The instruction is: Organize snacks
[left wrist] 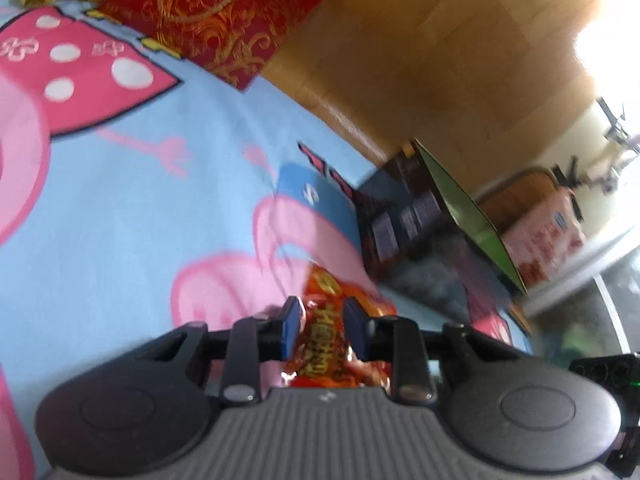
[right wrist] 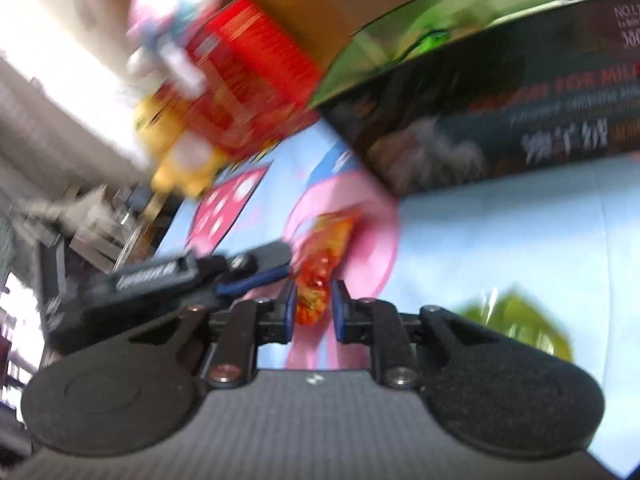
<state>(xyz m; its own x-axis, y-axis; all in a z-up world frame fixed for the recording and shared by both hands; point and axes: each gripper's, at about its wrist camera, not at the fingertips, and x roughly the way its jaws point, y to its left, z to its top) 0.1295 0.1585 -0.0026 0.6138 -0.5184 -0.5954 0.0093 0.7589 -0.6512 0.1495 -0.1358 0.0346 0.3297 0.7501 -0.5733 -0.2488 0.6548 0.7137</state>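
Now snack packet (left wrist: 325, 330) btwn left hand-held gripper (left wrist: 322, 330) fingers, pinched

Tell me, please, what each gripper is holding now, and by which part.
The left gripper holds a red-orange snack packet, jaws closed on its middle. The right gripper frames the same packet; whether it grips cannot be told.

A light blue bedsheet (left wrist: 132, 216) printed with pink cartoon figures covers the bed; behind it rises a warm wooden headboard (left wrist: 420, 64) (glossy, catching glare); strong daylight (left wrist: 612, 40) burns out the far corner in the left wrist view; a pale wall (left wrist: 576, 140) shows beyond; in the right wrist view a bright window area (right wrist: 48, 40) washes the upper left; cluttered furniture (right wrist: 76, 224) below it is too blurred to identify.
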